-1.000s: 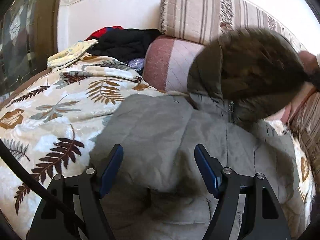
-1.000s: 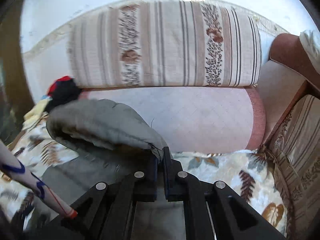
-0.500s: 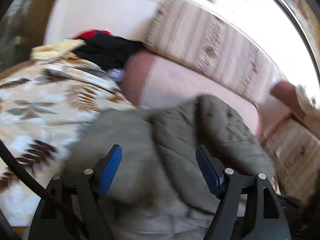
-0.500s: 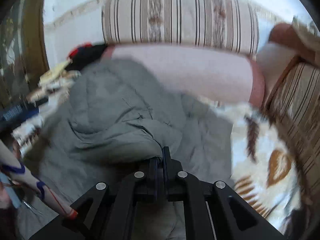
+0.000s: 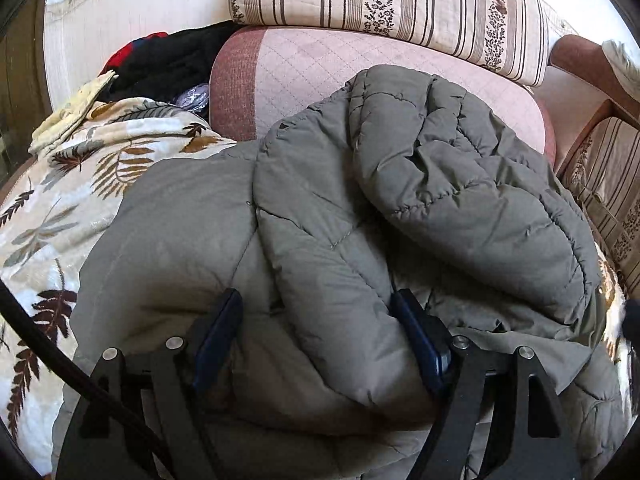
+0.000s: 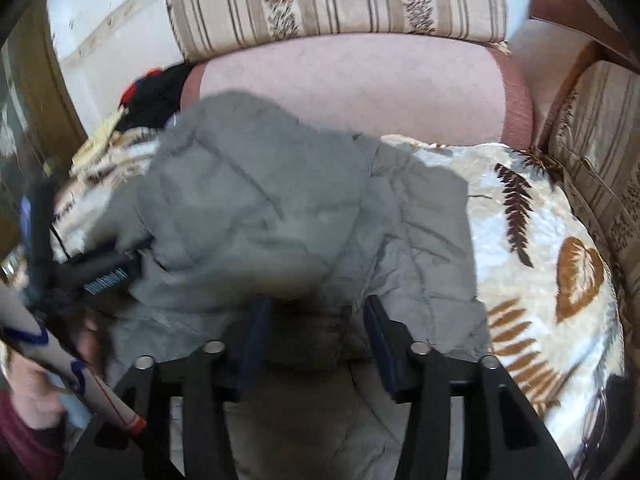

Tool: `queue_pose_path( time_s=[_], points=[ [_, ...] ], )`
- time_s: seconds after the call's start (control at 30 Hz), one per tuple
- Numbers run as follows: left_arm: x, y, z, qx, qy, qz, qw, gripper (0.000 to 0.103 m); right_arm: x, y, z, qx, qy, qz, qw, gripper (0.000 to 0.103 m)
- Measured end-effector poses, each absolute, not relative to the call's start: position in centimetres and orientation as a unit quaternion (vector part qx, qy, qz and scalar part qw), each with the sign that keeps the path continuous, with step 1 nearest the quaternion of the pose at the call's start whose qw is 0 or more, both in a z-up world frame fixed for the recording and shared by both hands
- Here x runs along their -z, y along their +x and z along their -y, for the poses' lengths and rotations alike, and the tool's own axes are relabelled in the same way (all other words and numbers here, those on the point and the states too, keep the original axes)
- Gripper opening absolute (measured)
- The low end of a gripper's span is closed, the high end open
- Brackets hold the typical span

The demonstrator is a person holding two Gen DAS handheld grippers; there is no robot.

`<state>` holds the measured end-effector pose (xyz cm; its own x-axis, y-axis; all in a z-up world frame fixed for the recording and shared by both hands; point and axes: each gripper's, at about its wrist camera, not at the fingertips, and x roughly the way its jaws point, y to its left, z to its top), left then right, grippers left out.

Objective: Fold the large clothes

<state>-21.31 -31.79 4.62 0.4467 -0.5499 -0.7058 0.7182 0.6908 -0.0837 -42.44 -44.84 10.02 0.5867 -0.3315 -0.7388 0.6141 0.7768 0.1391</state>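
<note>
One grey-green quilted jacket (image 5: 400, 208) lies on the leaf-print blanket (image 5: 60, 200) over the sofa seat, its upper part doubled down across the body; the fold looks to me about half made; both tools stand released, the left gripper (image 5: 320, 340) with jaws wide astride a padded ridge, the right gripper (image 6: 316, 340) spread over the near hem, clasping nothing; next, I judge, a fresh edge needs pinching and carrying across; two grippers, one jacket, one blanket, two striped cushions (image 5: 380, 12).
</note>
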Motion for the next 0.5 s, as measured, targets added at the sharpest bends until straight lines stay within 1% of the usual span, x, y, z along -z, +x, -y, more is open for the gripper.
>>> queue_pose_path(
  time_s=[0.07,0.1,0.13,0.17,0.23,0.3,0.33,0.4,0.43,0.47,0.5],
  points=[
    [-4.7,-21.2,31.6,0.375,0.116,-0.366,0.844,0.077,-12.4,-42.6,44.7,0.281,0.191,-0.348,0.874,0.081],
    [-4.7,-21.2,31.5,0.376,0.115,-0.366,0.843,0.077,-13.6,-42.3,44.6,0.280,0.183,-0.341,0.879,0.085],
    [-4.8,-21.2,31.4,0.378,0.113,-0.367,0.842,0.077,-14.5,-42.0,44.3,0.278,0.175,-0.335,0.883,0.093],
    [-4.8,-21.1,31.3,0.379,0.111,-0.368,0.842,0.077,-15.7,-41.6,43.9,0.286,0.161,-0.320,0.889,0.099],
    [-4.8,-21.2,31.3,0.379,0.111,-0.369,0.841,0.077,-17.2,-41.0,43.3,0.299,0.153,-0.300,0.893,0.103],
    [-4.8,-21.2,31.3,0.379,0.112,-0.368,0.842,0.077,-17.7,-40.1,43.2,0.294,0.144,-0.287,0.900,0.103],
    [-4.8,-21.2,31.2,0.379,0.113,-0.368,0.842,0.077,-17.7,-39.3,43.2,0.288,0.130,-0.297,0.901,0.102],
    [-4.9,-21.1,31.2,0.379,0.113,-0.367,0.842,0.077,-17.0,-36.8,43.2,0.295,0.106,-0.337,0.888,0.070],
    [-5.0,-21.2,31.1,0.380,0.113,-0.367,0.842,0.077,-16.5,-35.9,43.2,0.302,0.095,-0.349,0.882,0.052],
    [-5.2,-21.2,31.0,0.380,0.111,-0.365,0.843,0.077,-15.9,-35.1,43.3,0.299,0.097,-0.352,0.882,0.045],
    [-5.8,-21.3,30.8,0.380,0.107,-0.358,0.846,0.077,-15.4,-34.8,43.6,0.287,0.108,-0.348,0.886,0.041]
  ],
)
